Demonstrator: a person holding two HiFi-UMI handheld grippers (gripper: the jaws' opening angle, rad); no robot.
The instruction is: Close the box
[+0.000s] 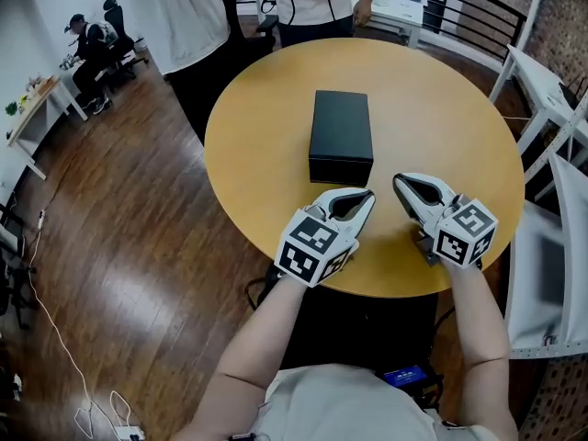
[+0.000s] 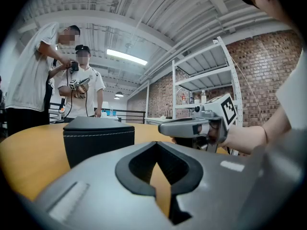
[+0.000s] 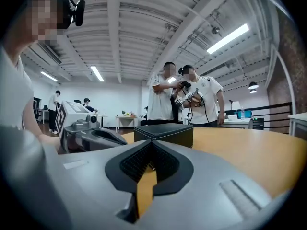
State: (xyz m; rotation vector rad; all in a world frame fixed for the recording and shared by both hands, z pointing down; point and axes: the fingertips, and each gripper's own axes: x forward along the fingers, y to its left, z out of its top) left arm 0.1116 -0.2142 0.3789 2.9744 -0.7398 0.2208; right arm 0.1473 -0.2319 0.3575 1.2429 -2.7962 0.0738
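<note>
The black box [image 1: 341, 136] lies with its lid down in the middle of the round wooden table [image 1: 276, 90]. Both grippers rest near the table's front edge, just short of the box. My left gripper [image 1: 369, 194] is shut and holds nothing; its tips point at the box's near right corner. My right gripper [image 1: 397, 181] is shut and empty, a little right of the box. In the left gripper view the box [image 2: 98, 138] stands ahead to the left, with the right gripper [image 2: 162, 127] beside it. In the right gripper view the box [image 3: 164, 133] is straight ahead.
Two people [image 1: 197, 16] stand at the table's far side, handling another gripper [image 2: 79, 85]. White shelving [image 1: 551, 90] stands to the right, and a railing [image 1: 478, 7] runs behind. The table's front edge [image 1: 386, 292] is right under the grippers.
</note>
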